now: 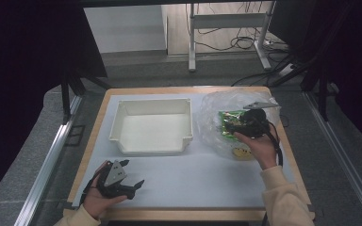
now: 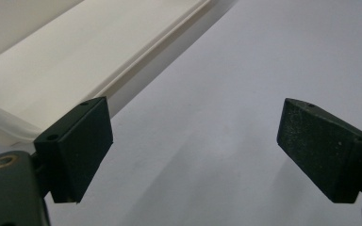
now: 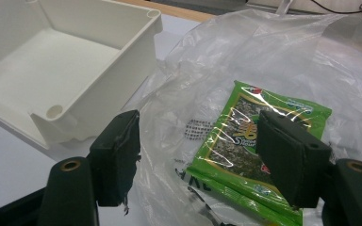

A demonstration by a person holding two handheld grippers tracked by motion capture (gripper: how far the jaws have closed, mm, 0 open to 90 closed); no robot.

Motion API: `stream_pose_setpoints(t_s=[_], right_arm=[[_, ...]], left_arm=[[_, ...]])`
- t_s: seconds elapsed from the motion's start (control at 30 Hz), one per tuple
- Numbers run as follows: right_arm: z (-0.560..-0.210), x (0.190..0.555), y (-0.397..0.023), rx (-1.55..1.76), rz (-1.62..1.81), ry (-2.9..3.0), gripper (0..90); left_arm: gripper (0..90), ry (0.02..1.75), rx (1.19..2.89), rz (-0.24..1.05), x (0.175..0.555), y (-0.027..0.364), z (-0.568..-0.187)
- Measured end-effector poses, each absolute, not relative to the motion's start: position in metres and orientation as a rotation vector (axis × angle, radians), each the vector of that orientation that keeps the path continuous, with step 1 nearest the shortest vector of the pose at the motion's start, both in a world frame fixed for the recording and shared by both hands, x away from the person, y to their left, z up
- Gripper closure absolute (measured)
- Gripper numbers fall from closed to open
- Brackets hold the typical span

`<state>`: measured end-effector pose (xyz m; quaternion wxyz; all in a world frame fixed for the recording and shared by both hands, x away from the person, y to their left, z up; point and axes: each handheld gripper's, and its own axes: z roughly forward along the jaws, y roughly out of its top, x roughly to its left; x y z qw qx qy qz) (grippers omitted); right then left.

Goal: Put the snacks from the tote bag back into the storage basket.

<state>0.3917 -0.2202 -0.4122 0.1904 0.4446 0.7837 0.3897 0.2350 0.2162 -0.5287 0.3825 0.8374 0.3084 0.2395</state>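
Desk (image 1: 184, 181): 1 empty white bin (image 1: 152, 127); right claw (image 3: 198, 155) agape over green packet (image 3: 259, 141) inside clear bag (image 3: 283, 56), best pinched squarely through the film; left claw (image 2: 193, 146) agape, idle.

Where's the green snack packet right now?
In the high view the green snack packet lies inside the clear plastic bag at the table's right, beside the white bin; the right tongs hover open over it.
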Motion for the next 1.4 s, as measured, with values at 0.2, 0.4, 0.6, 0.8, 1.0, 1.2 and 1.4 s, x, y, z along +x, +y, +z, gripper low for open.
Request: stream_pose_setpoints(t_s=[0.2, 0.4, 0.6, 0.8, 1.0, 1.2, 1.4], right_arm=[[-0.409, 0.397, -0.22, 1.255, 1.077, 2.206, 32.7], [-0.404, 0.406, -0.219, 1.26, 1.059, 2.203, 33.0], [-0.405, 0.42, -0.223, 1.296, 1.031, 2.204, 34.0], [-0.408, 0.432, -0.225, 1.315, 1.017, 2.22, 34.5], [-0.41, 0.441, -0.227, 1.345, 1.005, 2.222, 34.8], [-0.416, 0.45, -0.231, 1.374, 0.986, 2.229, 34.9], [-0.422, 0.46, -0.236, 1.417, 0.962, 2.227, 35.2]], left_arm=[[11.0, 0.786, 2.137, 0.612, 0.235, 0.216, -0.529], [11.0, 0.785, 2.135, 0.615, 0.235, 0.216, -0.528], [11.0, 0.785, 2.135, 0.615, 0.235, 0.217, -0.528], [11.0, 0.787, 2.133, 0.613, 0.235, 0.217, -0.528], [11.0, 0.785, 2.132, 0.612, 0.235, 0.217, -0.528], [11.0, 0.785, 2.133, 0.612, 0.235, 0.217, -0.528], [11.0, 0.793, 2.123, 0.607, 0.235, 0.217, -0.529]])
